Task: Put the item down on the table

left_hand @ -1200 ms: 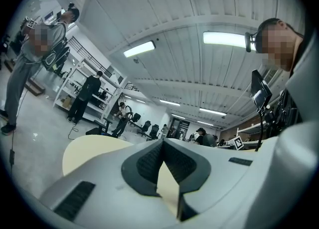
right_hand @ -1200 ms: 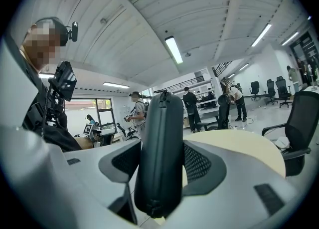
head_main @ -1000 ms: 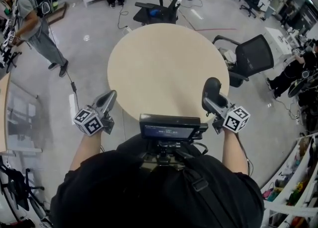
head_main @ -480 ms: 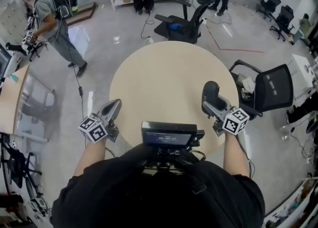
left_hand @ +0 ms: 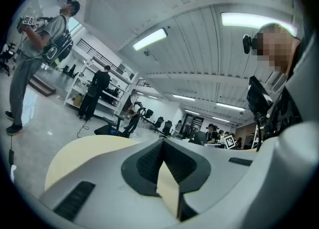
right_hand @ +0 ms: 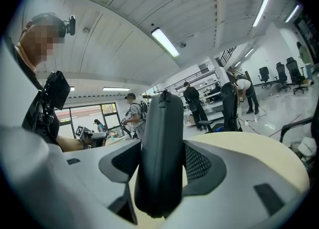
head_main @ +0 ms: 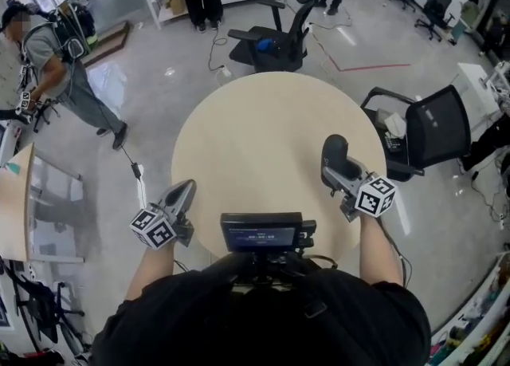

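Gripping with the right hand-held gripper (head_main: 334,170) a black case (head_main: 335,149), upright, right of frame centre, over the surface (head_main: 255,133). Judging best: lowering slowly, clear of the rim, then loosening. Holding the left hand-held gripper (head_main: 182,195) clenched, empty, lower left.

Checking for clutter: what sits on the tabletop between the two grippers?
Nothing: head view shows bare table between left gripper and right gripper, which holds a black case.

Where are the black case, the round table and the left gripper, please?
black case (right_hand: 159,155): right gripper view, its middle.
round table (head_main: 255,125): head view, bare top.
left gripper (head_main: 186,189): head view, its tips.
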Demonstrator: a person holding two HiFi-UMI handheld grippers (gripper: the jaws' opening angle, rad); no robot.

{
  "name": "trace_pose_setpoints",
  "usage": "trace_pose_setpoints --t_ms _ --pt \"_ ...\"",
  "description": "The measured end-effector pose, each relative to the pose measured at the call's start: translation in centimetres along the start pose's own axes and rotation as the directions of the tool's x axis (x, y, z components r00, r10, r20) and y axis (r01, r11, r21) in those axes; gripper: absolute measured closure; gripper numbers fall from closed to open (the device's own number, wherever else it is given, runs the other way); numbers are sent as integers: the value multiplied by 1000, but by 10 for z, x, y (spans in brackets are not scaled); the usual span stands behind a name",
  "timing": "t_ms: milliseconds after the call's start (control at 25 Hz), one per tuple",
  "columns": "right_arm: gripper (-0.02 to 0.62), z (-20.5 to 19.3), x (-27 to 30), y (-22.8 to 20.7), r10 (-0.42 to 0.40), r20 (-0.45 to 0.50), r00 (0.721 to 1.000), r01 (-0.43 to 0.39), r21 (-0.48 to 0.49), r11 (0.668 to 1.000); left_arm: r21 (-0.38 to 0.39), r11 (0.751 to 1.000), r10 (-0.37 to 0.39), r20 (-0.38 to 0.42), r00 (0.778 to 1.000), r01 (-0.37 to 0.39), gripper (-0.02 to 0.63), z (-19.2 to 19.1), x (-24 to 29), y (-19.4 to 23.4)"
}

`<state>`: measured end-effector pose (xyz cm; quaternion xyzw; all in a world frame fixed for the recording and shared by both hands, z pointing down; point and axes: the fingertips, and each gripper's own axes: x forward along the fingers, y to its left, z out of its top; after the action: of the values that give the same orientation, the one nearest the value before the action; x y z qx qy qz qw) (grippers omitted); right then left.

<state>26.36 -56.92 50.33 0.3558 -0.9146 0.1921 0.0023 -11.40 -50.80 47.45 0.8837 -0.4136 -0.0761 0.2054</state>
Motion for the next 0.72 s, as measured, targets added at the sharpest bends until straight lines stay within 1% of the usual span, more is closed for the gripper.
trace_pose_setpoints --t_ms 160,280,440,720 --pt "337 5 -3 1 -36 -23 999 36 -26 999 14 998 -61 12 998 61 607 6 29 10" --pt "337 12 -11 -3 -63 -29 998 62 -50 997 11 996 -83 21 996 83 607 6 37 9" --pt "337 35 -4 -15 -72 -35 997 68 -103 992 21 997 -81 37 996 80 607 15 45 16" --pt "337 76 42 -72 -84 -38 996 76 -182 980 57 997 -63 36 997 61 607 31 88 46"
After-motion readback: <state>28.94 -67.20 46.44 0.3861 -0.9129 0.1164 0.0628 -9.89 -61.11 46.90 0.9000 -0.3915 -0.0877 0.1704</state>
